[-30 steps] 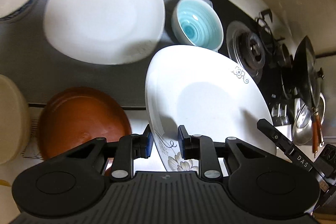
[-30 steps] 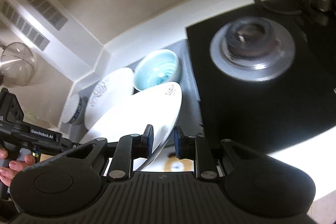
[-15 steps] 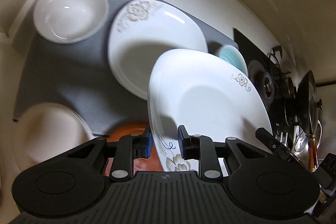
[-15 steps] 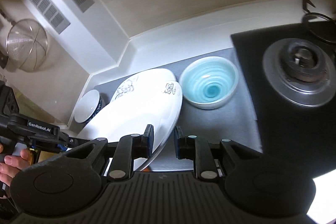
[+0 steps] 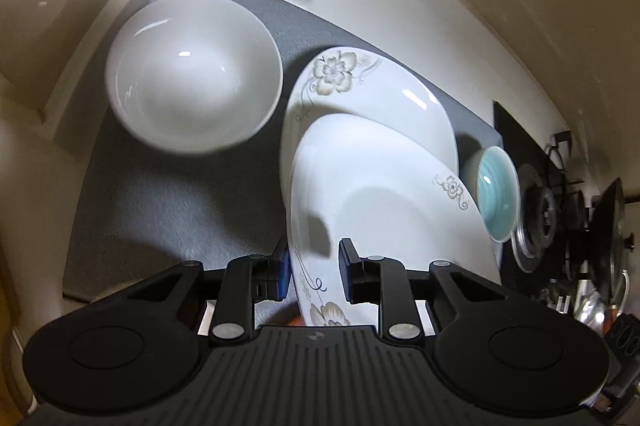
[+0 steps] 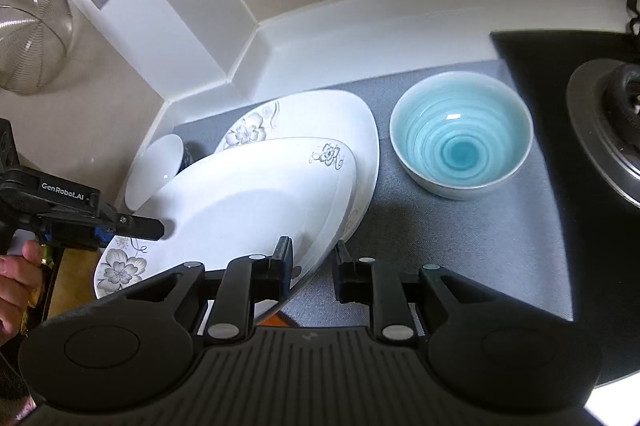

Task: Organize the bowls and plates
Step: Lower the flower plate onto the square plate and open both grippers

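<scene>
A white flowered plate [image 5: 392, 210] [image 6: 248, 202] is held at both ends. My left gripper [image 5: 313, 274] is shut on its near rim, and it also shows in the right wrist view [image 6: 132, 226]. My right gripper [image 6: 312, 268] is shut on its other rim. The held plate hangs tilted just over a second flowered plate [image 5: 372, 98] [image 6: 320, 114] that lies on the grey mat [image 5: 168, 194] [image 6: 472, 238]. A white bowl [image 5: 192, 72] [image 6: 154, 170] stands left of the plates and a blue bowl [image 5: 498, 198] [image 6: 460, 134] stands right of them.
The mat sits in a corner of a white counter with raised walls [image 6: 304, 30]. A black stove with a burner [image 6: 608, 130] [image 5: 536, 218] lies right of the blue bowl. Pans hang at the far right [image 5: 608, 226]. A wire strainer [image 6: 28, 34] hangs at the left.
Both grippers have carried the held plate left and back, from in front of the stove to over the second flowered plate. The brown dish has dropped out of view.
</scene>
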`<state>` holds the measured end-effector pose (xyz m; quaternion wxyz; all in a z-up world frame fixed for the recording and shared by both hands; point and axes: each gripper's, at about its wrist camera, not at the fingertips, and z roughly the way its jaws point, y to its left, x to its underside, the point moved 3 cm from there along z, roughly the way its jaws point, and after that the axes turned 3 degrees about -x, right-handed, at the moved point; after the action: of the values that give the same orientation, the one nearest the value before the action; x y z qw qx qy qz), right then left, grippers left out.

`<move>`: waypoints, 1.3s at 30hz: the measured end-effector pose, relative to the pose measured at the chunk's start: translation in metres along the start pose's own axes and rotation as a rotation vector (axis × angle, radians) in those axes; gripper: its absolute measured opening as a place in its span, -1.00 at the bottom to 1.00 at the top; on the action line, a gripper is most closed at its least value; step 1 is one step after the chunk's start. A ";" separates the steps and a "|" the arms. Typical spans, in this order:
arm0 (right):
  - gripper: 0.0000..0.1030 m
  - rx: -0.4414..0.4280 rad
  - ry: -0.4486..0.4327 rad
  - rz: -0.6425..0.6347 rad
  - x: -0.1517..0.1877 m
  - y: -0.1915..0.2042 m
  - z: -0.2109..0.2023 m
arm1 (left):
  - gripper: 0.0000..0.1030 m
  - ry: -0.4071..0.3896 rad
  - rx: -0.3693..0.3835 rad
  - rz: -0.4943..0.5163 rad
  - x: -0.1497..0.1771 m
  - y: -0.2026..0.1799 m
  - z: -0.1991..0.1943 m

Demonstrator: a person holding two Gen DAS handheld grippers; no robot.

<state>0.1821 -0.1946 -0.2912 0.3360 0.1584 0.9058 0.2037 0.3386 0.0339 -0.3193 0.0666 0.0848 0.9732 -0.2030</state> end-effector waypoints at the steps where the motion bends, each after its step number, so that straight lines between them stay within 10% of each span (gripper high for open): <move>1: -0.57 0.005 0.001 -0.009 0.000 0.000 0.004 | -0.50 -0.002 -0.013 0.006 -0.002 0.000 0.005; 39: -0.55 0.140 -0.041 -0.039 -0.004 -0.010 0.051 | -0.50 -0.037 -0.037 0.103 0.005 0.003 0.041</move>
<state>0.2175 -0.1915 -0.3288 0.3465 0.1680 0.9137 0.1298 0.3380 0.0209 -0.3589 0.0966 0.1298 0.9697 -0.1830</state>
